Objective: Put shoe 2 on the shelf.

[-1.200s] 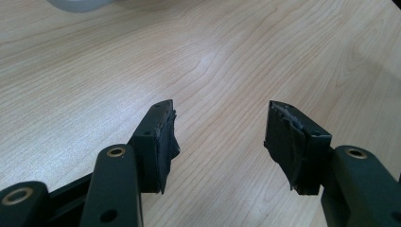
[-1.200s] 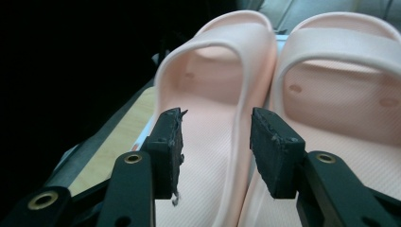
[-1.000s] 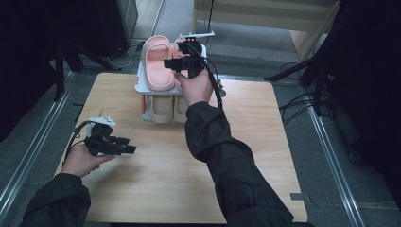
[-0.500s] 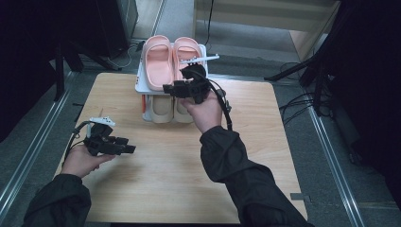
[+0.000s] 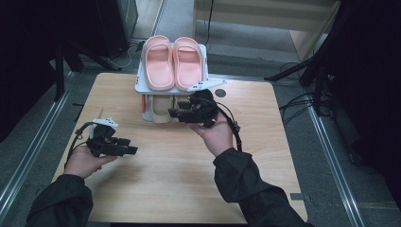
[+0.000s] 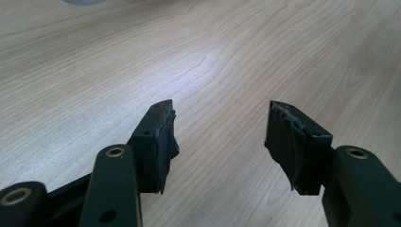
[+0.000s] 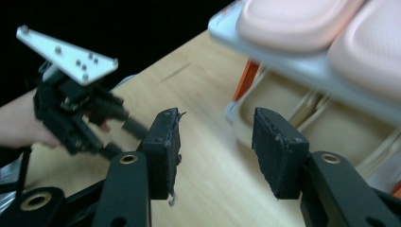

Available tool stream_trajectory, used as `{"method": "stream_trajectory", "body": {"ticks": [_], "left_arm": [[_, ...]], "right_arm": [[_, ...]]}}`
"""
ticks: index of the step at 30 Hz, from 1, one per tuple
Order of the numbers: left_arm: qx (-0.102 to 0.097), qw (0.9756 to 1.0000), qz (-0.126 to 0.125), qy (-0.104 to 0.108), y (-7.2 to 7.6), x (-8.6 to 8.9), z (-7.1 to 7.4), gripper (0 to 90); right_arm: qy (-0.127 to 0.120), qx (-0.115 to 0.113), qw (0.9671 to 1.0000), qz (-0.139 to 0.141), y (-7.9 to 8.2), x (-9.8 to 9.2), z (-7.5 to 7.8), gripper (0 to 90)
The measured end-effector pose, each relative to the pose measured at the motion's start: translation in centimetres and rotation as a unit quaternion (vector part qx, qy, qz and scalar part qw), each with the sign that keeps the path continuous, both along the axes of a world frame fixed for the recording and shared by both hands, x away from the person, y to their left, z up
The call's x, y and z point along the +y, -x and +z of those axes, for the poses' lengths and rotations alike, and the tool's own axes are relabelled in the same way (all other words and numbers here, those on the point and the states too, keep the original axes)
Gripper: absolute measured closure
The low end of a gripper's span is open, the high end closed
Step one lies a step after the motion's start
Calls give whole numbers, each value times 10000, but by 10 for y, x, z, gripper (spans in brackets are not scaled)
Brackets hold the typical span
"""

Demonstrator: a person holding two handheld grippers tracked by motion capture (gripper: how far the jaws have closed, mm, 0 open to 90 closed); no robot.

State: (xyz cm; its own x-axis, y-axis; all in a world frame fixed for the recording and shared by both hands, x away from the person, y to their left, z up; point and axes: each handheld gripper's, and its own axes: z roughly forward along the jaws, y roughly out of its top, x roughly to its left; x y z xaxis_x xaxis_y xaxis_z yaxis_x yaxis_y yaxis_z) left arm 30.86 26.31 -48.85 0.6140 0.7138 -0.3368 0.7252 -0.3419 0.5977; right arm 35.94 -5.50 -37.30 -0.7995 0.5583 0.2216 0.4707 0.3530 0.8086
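1. While the left gripper (image 5: pixel 124 148) is hovering over the bare counter (image 5: pixel 265 156), its fingers (image 6: pixel 158 137) are standing released, nothing between them.
2. The right gripper (image 5: pixel 176 114) is pointing at the beige slippers (image 5: pixel 163 108) on the rack's (image 5: pixel 140 85) lower shelf, fingers (image 7: pixel 276 151) released and empty.
3. Pink slippers (image 5: pixel 173 61) are lying above those fingers.

High view: overhead, facing forward-down. Tongs views: close, low. Shared: table (image 5: pixel 265 156), shoe rack (image 5: pixel 142 87).

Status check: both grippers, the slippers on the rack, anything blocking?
Right gripper open, empty, low at rack front. Left gripper open over table. Pink slippers paired on top shelf. Nothing blocking.
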Motion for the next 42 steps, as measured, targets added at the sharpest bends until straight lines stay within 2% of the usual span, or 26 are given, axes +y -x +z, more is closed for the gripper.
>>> {"method": "stream_trajectory", "body": {"ticks": [6,12,16,19,24,29,36,42], "left_arm": [[-7,10000,0,-19,1,-3,-1,421],[5,10000,-54,-65,1,-7,-2,419],[8,10000,-44,-72,0,-10,-3,417],[5,10000,-55,-50,0,-13,-2,415],[-21,10000,-29,-8,-1,-15,-1,411],[-55,10000,-32,46,1,-17,2,408],[-48,9998,-179,-54,4,-21,2,398],[-115,9998,-160,-10,8,-20,4,396]], "right_arm": [[53,104,9999,94,7,-17,-26,517],[24,343,9994,46,10,-37,-49,516],[85,227,9996,127,14,-47,-60,515],[9,264,9996,103,17,-53,-66,510],[147,166,9995,209,25,-55,-73,510],[192,193,9993,273,30,-58,-84,510],[264,82,9984,485,34,-56,-93,510],[181,186,9988,409,34,-60,-97,510]]}}
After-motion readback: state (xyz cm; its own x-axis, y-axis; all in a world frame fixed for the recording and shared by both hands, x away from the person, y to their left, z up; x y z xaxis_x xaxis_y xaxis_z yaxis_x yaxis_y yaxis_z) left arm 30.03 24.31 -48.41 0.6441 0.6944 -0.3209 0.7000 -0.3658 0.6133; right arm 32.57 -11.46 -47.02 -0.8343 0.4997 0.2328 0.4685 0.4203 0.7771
